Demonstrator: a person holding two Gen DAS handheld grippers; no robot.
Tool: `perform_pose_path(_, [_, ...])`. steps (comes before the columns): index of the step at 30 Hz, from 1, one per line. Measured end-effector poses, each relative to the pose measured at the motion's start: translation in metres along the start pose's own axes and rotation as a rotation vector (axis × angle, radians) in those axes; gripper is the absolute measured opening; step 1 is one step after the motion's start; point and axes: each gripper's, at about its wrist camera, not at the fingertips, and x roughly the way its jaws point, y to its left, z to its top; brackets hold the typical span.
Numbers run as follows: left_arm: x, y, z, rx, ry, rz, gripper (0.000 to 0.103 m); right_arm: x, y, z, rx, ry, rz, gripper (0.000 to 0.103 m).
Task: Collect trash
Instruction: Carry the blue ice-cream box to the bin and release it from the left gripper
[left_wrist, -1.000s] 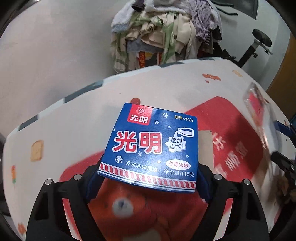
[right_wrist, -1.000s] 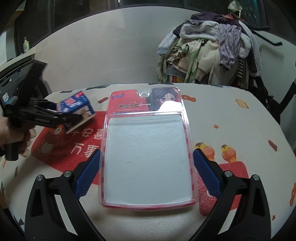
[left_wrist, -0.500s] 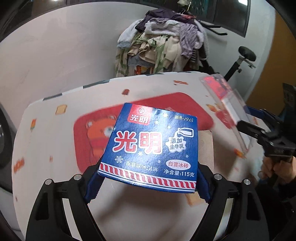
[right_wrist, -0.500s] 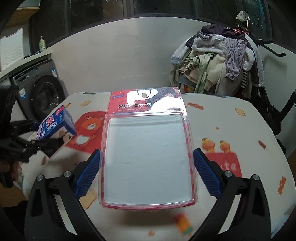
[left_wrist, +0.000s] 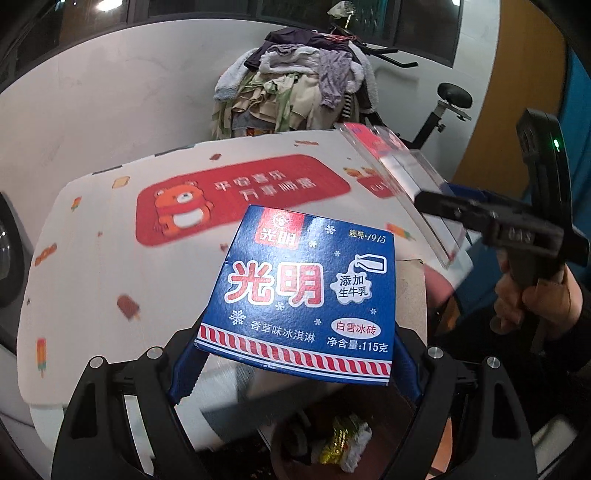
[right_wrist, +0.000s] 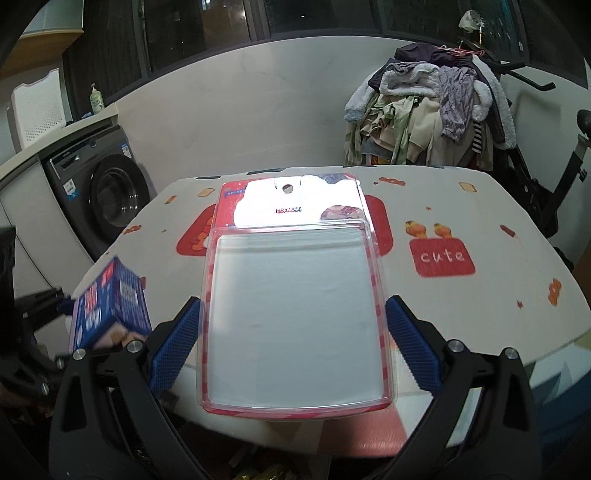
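My left gripper (left_wrist: 295, 354) is shut on a blue ice-cream carton (left_wrist: 306, 291) with red and white print, held by its sides past the table's near edge. Below it a dark bin (left_wrist: 332, 435) holds crumpled wrappers. My right gripper (right_wrist: 291, 332) is shut on a clear plastic blister pack (right_wrist: 295, 295) with a red printed card at its top. In the left wrist view the same blister pack (left_wrist: 406, 177) is at the right, carried by the right gripper (left_wrist: 436, 206) in a hand. The carton (right_wrist: 107, 306) shows at the left of the right wrist view.
A table with a white cartoon-print cloth (left_wrist: 110, 266) fills the middle. Behind it stands a heap of clothes (right_wrist: 432, 107) on an exercise bike (left_wrist: 450, 107). A washing machine (right_wrist: 99, 192) sits at the left by the wall.
Both grippers have drawn back from over the table toward its near edge, each still holding its item. The bin with wrappers has come into sight below the carton.
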Motion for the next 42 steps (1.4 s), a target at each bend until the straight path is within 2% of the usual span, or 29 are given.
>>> perform_pose_path(9, [-0.013,-0.025,-0.049,0.045,0.05,-0.013,0.082,-0.028,0.007,-0.018,0.008,-0.006,-0.008,0.096])
perform_pose_path(13, [-0.009,-0.037,-0.066,0.1,0.085,-0.018,0.082,-0.036,0.009,-0.023,0.0,-0.007,-0.017,0.096])
perform_pose_path(23, [0.019,-0.065,-0.099,0.233,0.212,-0.031,0.082,-0.037,0.005,-0.036,0.01,0.013,-0.026,0.096])
perform_pose_path(33, [0.051,-0.067,-0.116,0.293,0.321,-0.014,0.082,-0.03,0.005,-0.042,0.01,0.031,-0.018,0.096])
perform_pose_path(37, [0.049,-0.064,-0.112,0.273,0.287,-0.013,0.084,-0.029,0.005,-0.045,0.01,0.037,-0.017,0.096])
perform_pose_path(42, [0.025,-0.049,-0.101,0.166,0.153,-0.043,0.088,-0.028,0.007,-0.051,0.001,0.045,-0.02,0.096])
